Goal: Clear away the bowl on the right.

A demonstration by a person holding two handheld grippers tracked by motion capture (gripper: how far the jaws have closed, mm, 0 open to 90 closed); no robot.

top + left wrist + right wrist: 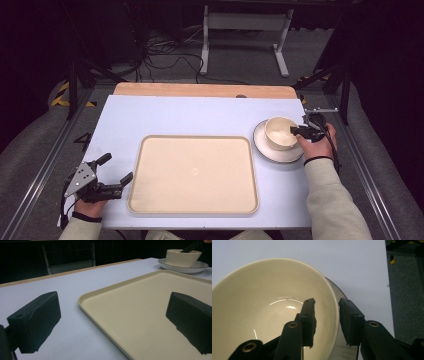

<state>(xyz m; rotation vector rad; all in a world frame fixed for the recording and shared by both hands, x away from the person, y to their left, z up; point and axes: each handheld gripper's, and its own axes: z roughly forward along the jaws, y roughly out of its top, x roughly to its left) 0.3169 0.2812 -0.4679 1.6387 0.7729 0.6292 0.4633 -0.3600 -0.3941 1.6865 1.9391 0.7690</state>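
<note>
Right gripper [327,320] fingers straddle the bowl [262,302] rim: one finger [308,320] inside the bowl, the other outside against the wall side. A small gap shows on either side of the rim in the right gripper view, so cannot tell if they are clamped on it or just set around it. In the high view the right gripper [300,131] sits at the bowl's [279,132] right edge, right hand [317,145] behind it.

Left gripper [116,172] fingers wide apart, holding nothing. It rests low at the near left of the table [165,115], just beside the tray's [195,172] left edge, left hand [90,200] on it, grey plate on top. In the left gripper view its fingers [35,322] frame the tray [150,315] corner; one sits over bare table [50,287], the other over the tray surface.

Bowl is cream, upright, standing on a white plate [265,147] with a dark rim, at the right side of the table, just beside the tray's far right corner. Bowl [182,257] and plate [200,266] also show far off in the left gripper view. Bowl looks empty. Tray is beige, rectangular, flat at table centre, nothing on it. Table top is pale blue-white with a wooden strip [200,90] along the far edge.
</note>
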